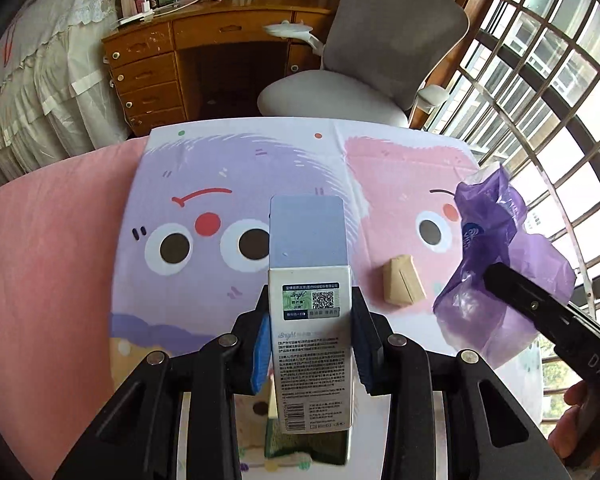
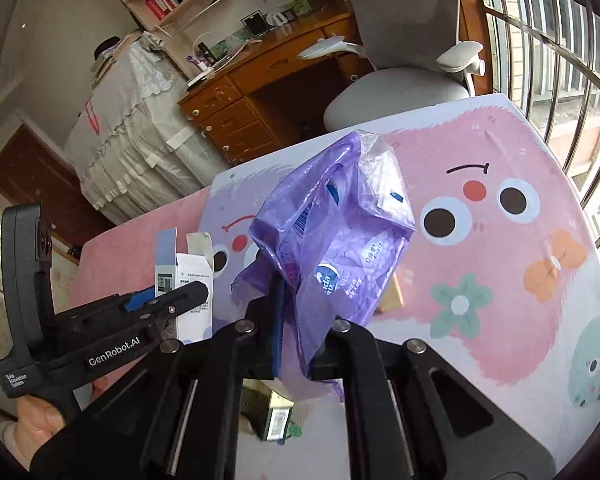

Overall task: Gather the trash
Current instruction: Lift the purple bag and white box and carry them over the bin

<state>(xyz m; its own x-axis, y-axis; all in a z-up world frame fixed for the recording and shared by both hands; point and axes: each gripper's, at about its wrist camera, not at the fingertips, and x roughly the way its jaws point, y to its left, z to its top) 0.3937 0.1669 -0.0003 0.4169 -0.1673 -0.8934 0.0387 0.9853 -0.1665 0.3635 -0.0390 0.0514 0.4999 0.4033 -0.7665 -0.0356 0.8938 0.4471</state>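
My left gripper (image 1: 310, 320) is shut on a tall white and blue carton (image 1: 310, 292) with a QR label, its top flap open, held above the table. The same carton (image 2: 190, 280) and left gripper (image 2: 168, 302) show at the left of the right wrist view. My right gripper (image 2: 300, 304) is shut on a crumpled purple plastic bag (image 2: 340, 224), lifted over the mat. That bag (image 1: 496, 264) hangs at the right of the left wrist view. A small tan wedge-shaped packet (image 1: 402, 282) lies on the mat. A green box (image 2: 274, 416) lies on the mat below the grippers.
A cartoon-printed mat (image 1: 228, 168) covers a pink table (image 1: 52, 248). Behind it stand a grey office chair (image 1: 380, 48) and a wooden desk (image 1: 172, 56). A barred window (image 1: 540, 80) runs along the right. A person's hand (image 2: 40, 416) holds the left gripper's handle.
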